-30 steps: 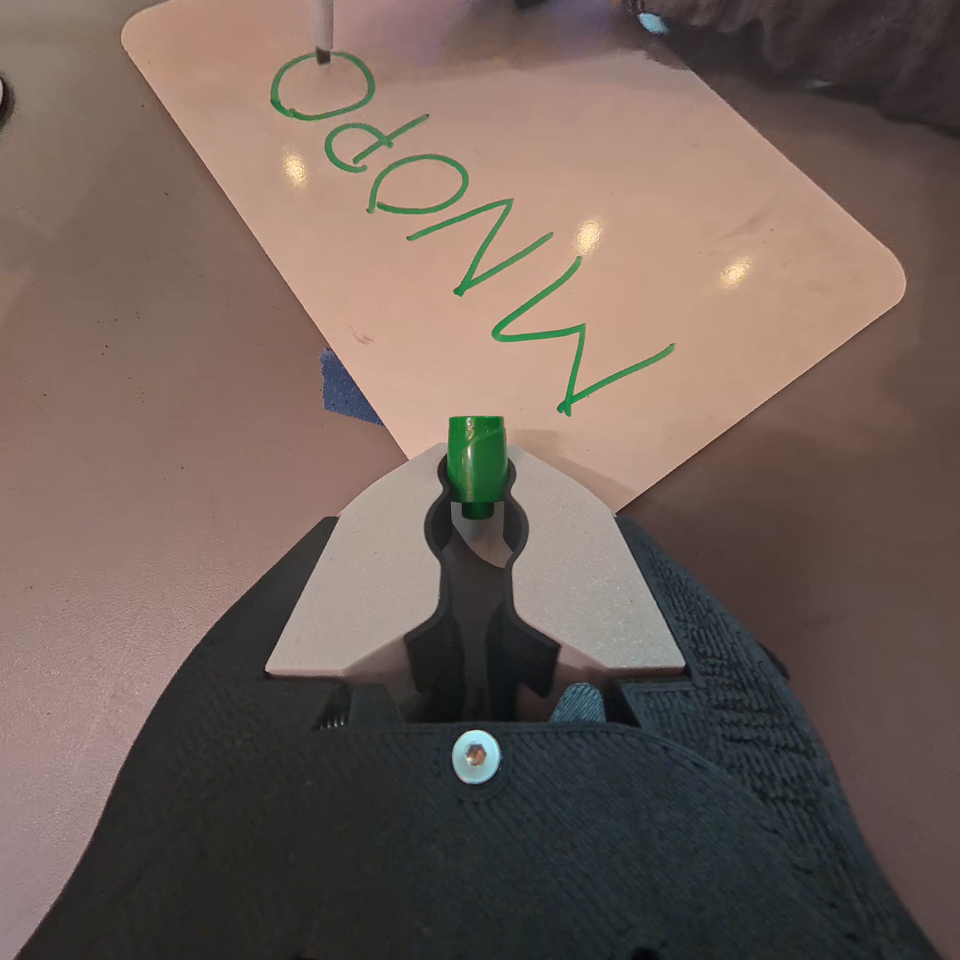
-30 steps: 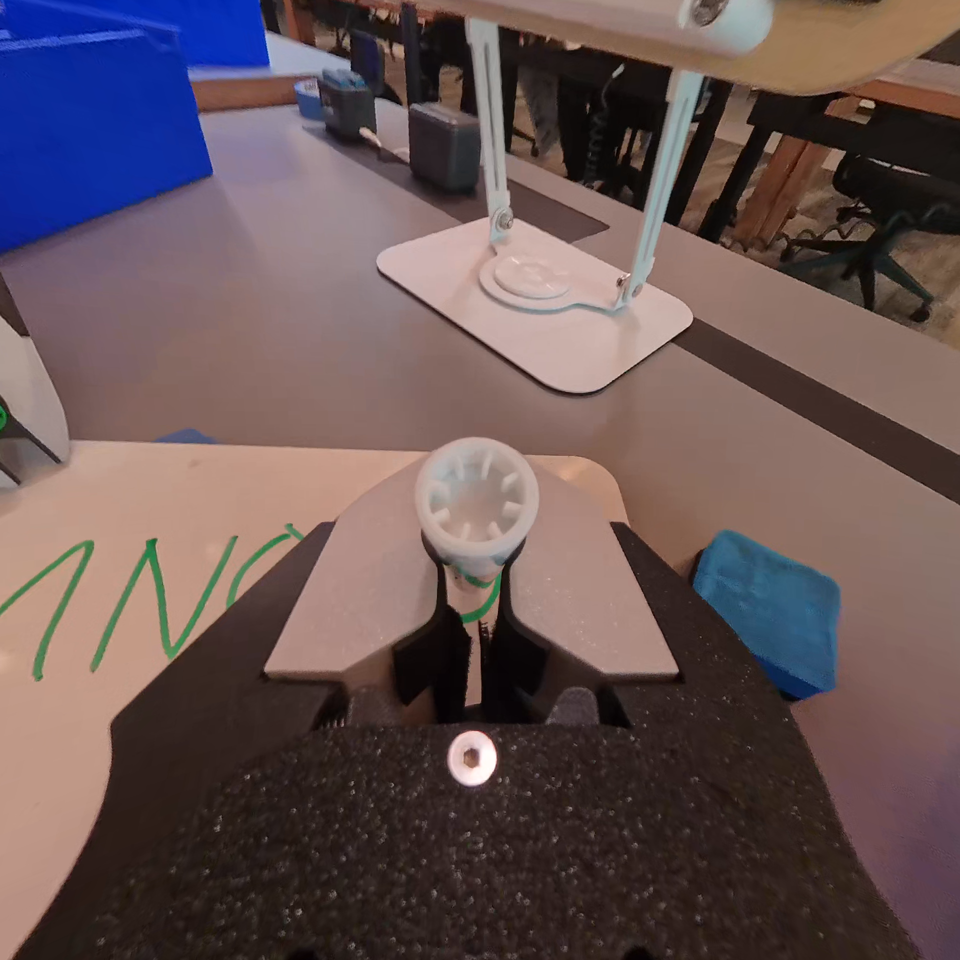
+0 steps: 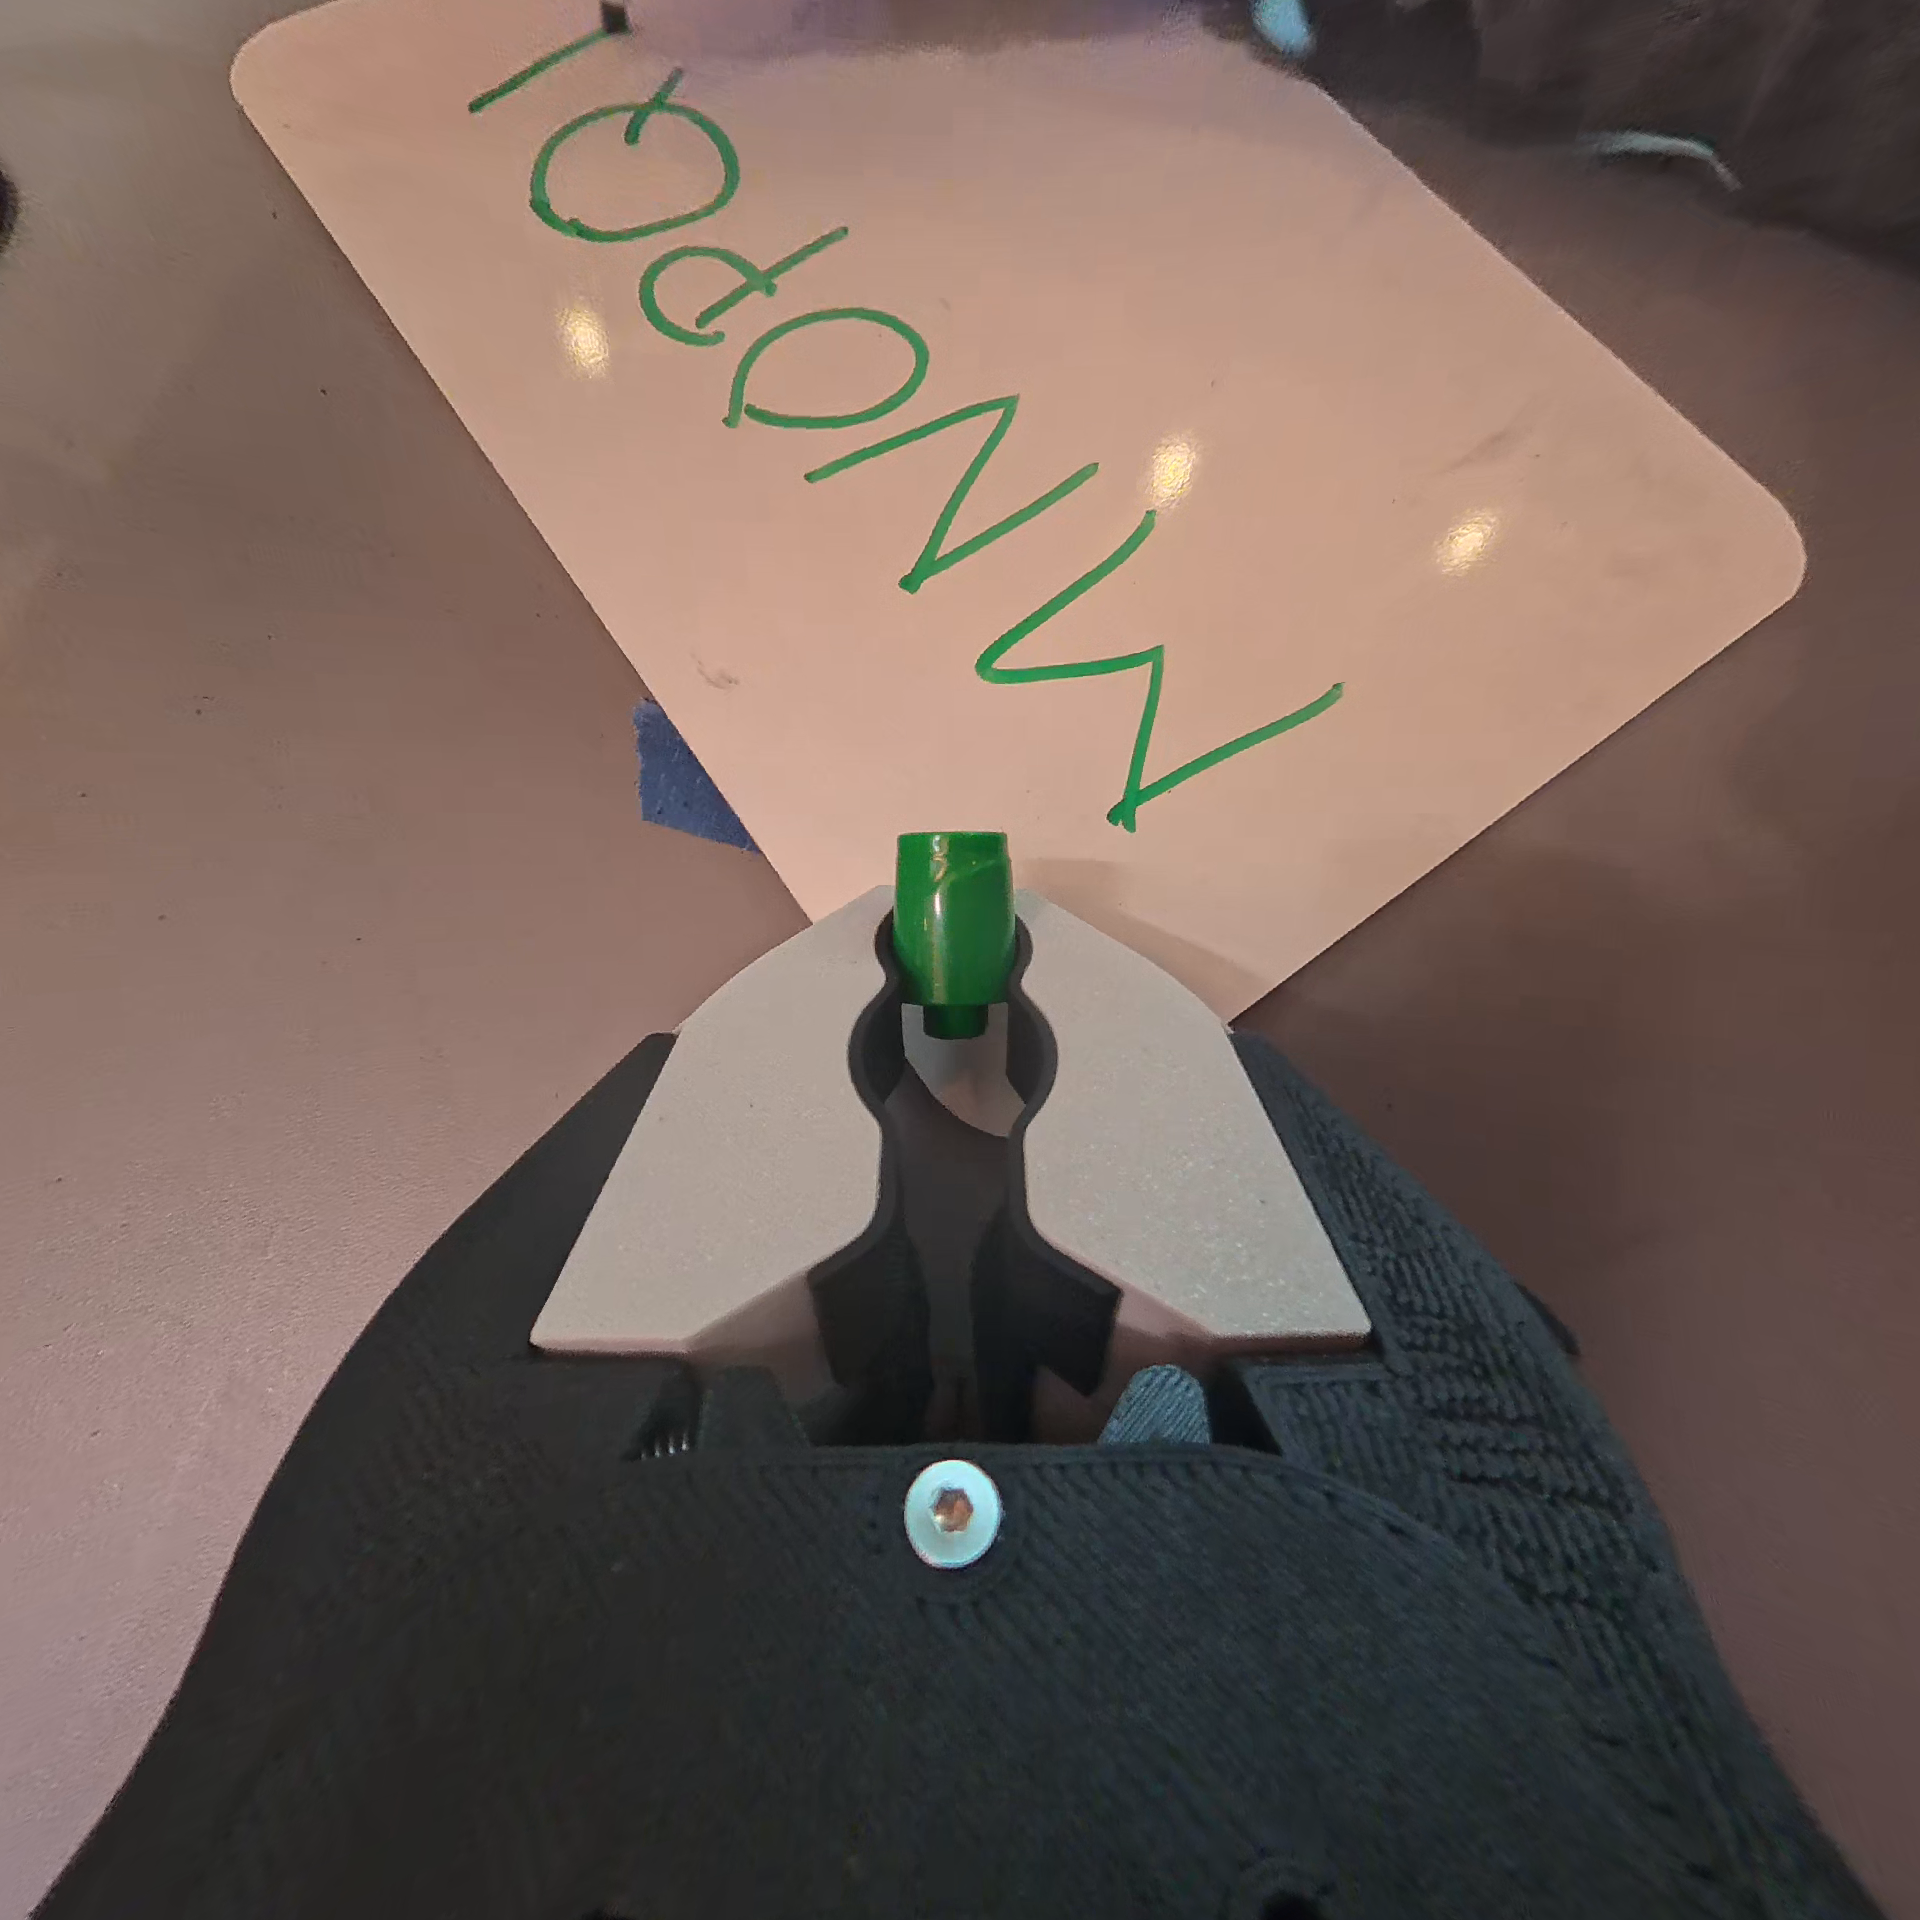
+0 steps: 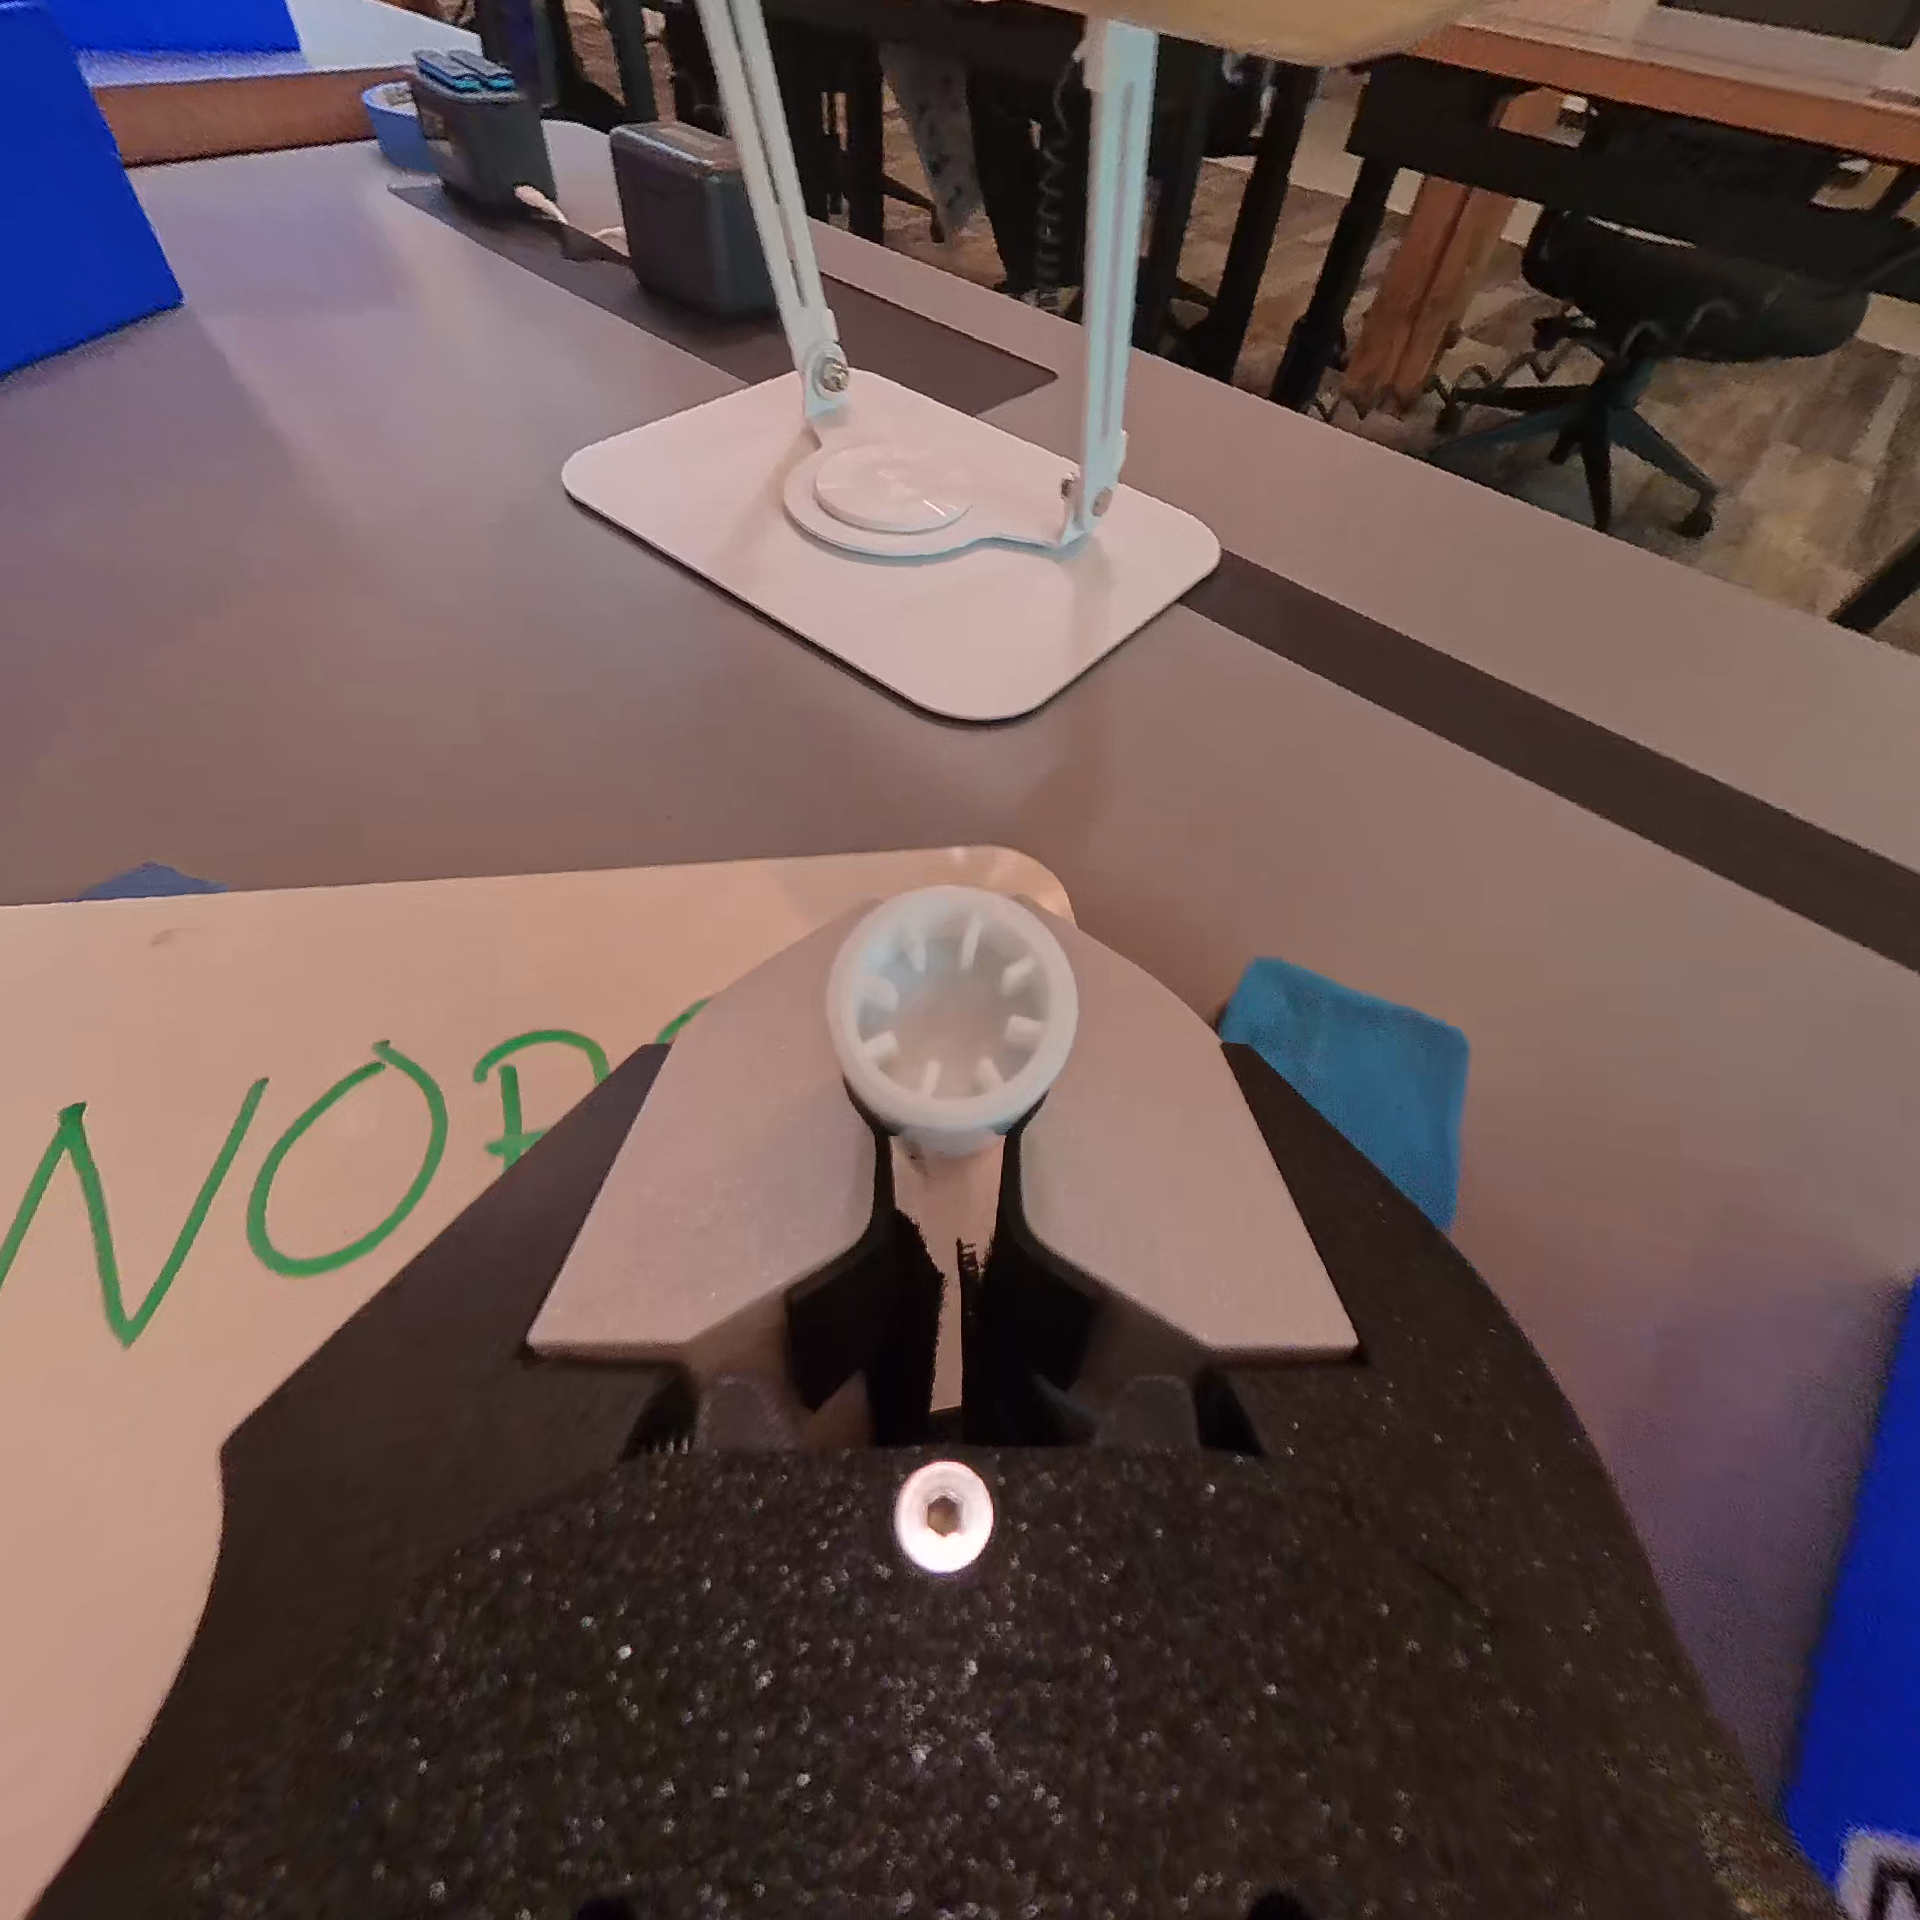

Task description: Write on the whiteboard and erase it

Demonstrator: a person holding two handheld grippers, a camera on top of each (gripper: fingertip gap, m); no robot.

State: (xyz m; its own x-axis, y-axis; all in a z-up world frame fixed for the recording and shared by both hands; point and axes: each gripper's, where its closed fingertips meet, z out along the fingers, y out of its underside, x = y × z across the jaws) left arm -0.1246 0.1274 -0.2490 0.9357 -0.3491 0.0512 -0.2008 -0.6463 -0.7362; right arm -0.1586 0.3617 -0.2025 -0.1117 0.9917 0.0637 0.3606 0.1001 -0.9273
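The whiteboard [image 3: 1247, 312] lies flat on the brown table and bears green handwriting [image 3: 883, 416]. My left gripper [image 3: 954, 920] hovers at the board's near corner, shut on the green marker cap [image 3: 951, 925], which stands upright between the pads. My right gripper [image 4: 951, 1039] is shut on the white marker [image 4: 951, 1023]; its hollow ribbed rear end faces the camera. The marker's dark tip [image 3: 615, 16] shows at the far end of the writing, at the top edge of the left wrist view. The board also shows in the right wrist view [image 4: 416, 966].
A blue cloth [image 4: 1351, 1070] lies on the table just right of the board. A white lamp base [image 4: 935, 623] with two arms stands farther back. Blue tape [image 3: 681, 774] sticks out under the board's edge. A blue bin [image 4: 62, 208] is at far left; dark boxes [image 4: 686, 218] stand behind. The gap from one gripper's tips to the other's is roughly 25 cm.
The marker has moved on past the round letter and a new green stroke now lies at the far end of the writing. The right gripper shifted along the board. The left gripper holds still.
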